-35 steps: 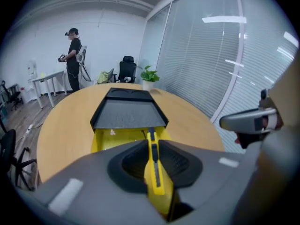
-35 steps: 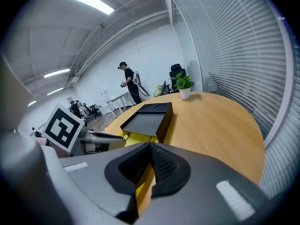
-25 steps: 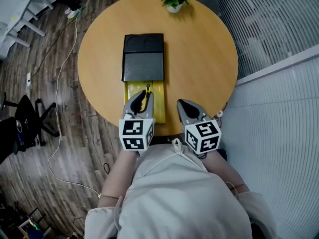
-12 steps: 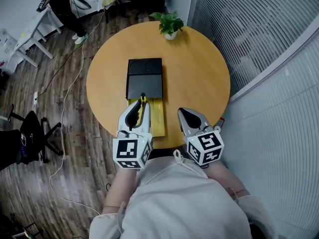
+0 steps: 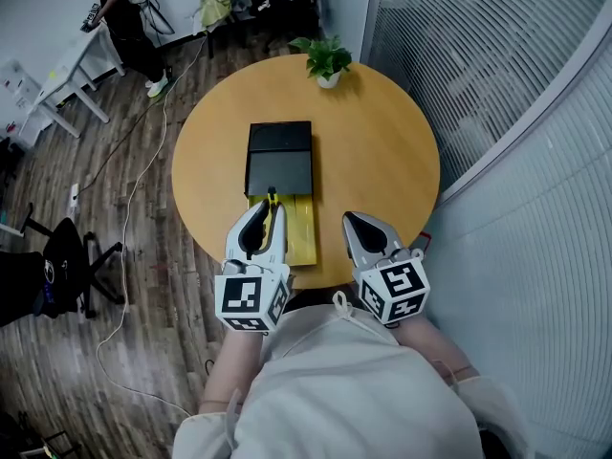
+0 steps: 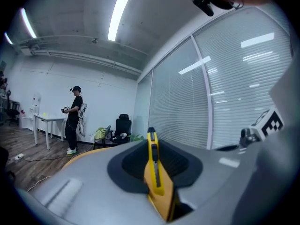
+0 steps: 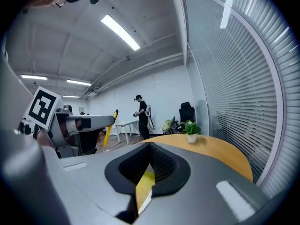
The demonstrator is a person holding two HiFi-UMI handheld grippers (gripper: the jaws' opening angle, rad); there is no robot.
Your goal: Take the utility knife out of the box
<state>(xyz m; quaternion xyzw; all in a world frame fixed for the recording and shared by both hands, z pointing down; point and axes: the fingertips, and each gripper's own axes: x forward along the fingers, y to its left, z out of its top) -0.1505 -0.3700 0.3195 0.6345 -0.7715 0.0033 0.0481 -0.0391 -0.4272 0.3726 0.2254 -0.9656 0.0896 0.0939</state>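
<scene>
My left gripper (image 5: 264, 210) is shut on a yellow utility knife (image 5: 273, 199), held in the air over the near end of the yellow box tray (image 5: 302, 229). In the left gripper view the knife (image 6: 153, 156) stands up between the jaws, its black slider facing me. The black box lid (image 5: 279, 158) lies just beyond the tray on the round wooden table (image 5: 382, 151). My right gripper (image 5: 357, 221) hovers to the right of the tray, jaws together with nothing gripped. The right gripper view shows the left gripper (image 7: 77, 123) with the knife (image 7: 109, 124) at its left.
A small potted plant (image 5: 328, 60) stands at the table's far edge. A glass wall with blinds (image 5: 497, 75) runs along the right. A person (image 5: 120, 8) stands by a white desk at the far left. A black office chair (image 5: 67, 251) and floor cables are left of the table.
Both grippers have risen above the table. The left one has lifted the knife up out of the yellow tray; the right has stayed shut beside it.
</scene>
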